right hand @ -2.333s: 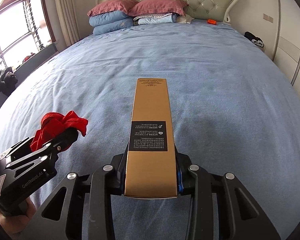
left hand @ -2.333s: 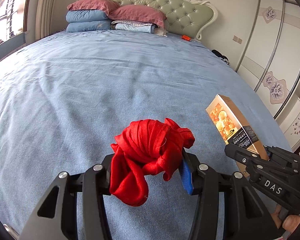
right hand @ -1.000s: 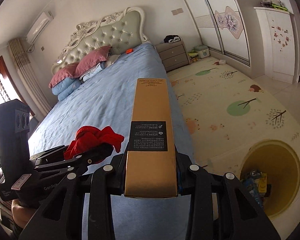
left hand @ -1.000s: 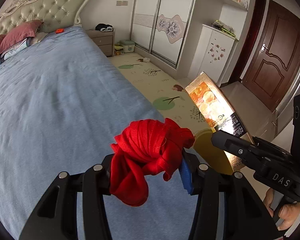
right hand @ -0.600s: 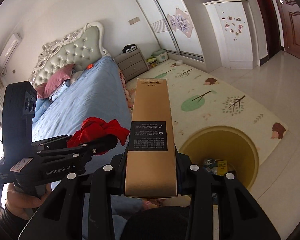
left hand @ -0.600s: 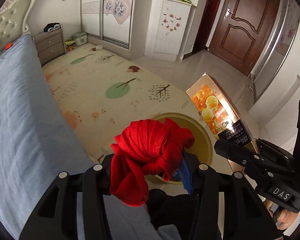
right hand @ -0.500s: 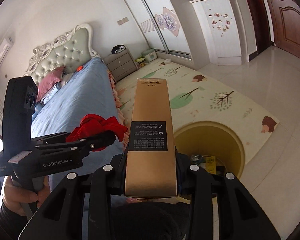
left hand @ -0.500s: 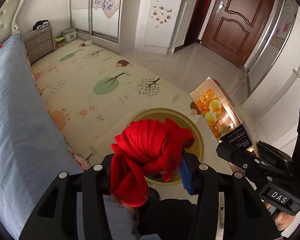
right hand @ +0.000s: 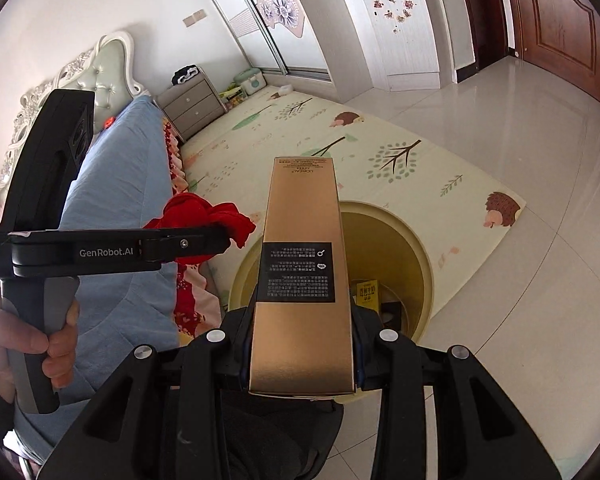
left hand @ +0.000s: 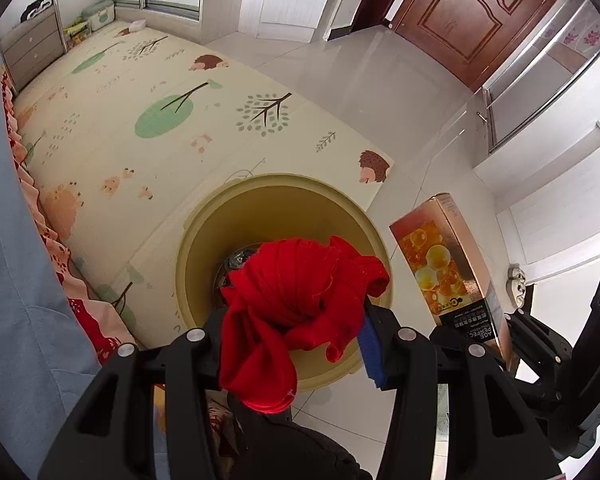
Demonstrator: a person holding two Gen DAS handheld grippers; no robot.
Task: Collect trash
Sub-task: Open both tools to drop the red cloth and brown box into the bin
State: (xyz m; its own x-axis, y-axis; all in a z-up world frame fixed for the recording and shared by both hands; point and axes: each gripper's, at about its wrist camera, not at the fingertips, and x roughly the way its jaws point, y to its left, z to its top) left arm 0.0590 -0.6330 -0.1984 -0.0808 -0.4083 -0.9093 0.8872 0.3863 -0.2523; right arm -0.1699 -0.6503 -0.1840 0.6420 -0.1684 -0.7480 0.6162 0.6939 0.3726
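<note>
Both views have swung off the blue bed (right hand: 112, 184) onto the floor, where the round yellow bin (left hand: 204, 240) now sits just below the claws, some scraps already at its bottom; dropping looks near. The gold carton (right hand: 300, 280) is clamped in the right claw (right hand: 300, 350) and juts forward over the bin's near-left rim. The crumpled red cloth (left hand: 300, 308) is bunched in the left claw (left hand: 294, 338), directly above the bin's mouth.
</note>
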